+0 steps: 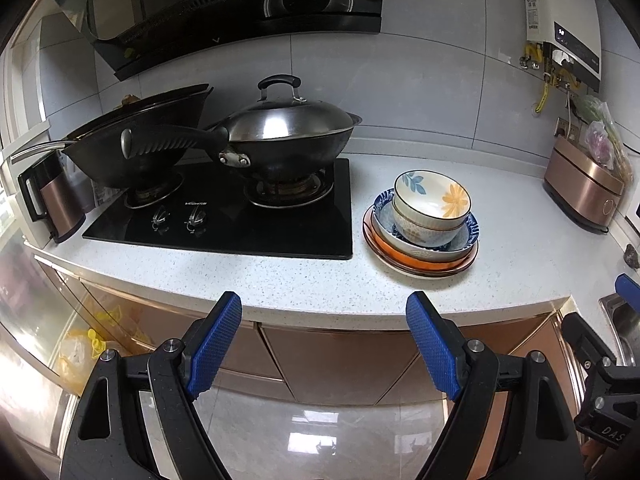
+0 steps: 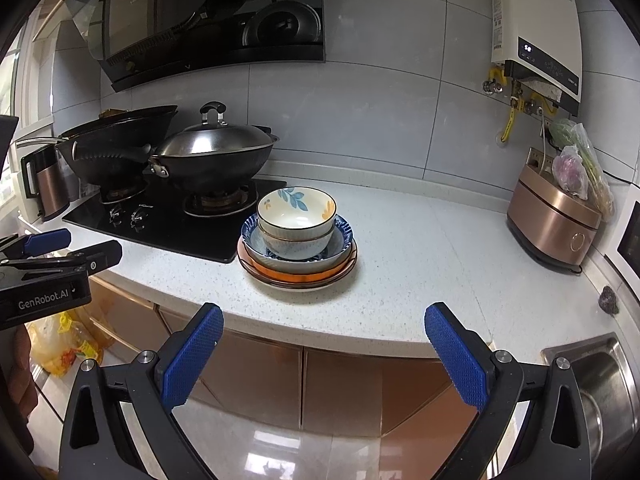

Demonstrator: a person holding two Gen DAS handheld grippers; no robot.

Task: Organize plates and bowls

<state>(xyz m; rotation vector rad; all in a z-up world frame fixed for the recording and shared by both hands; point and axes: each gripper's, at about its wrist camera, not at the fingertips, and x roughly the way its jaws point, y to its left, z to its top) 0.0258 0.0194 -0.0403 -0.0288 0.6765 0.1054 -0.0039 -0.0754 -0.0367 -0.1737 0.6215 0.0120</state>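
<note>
A stack of dishes stands on the white countertop just right of the stove. On top is a cream bowl with blue leaves and an orange flower, nested in a second cream bowl. Below are a blue-patterned bowl and orange-brown plates. My left gripper is open and empty, in front of the counter edge, left of the stack. My right gripper is open and empty, in front of the edge, facing the stack.
A black gas stove holds a lidded wok and a second black wok. A copper kettle stands far left, a copper appliance far right, a steel sink at the right. Cabinets lie below the counter.
</note>
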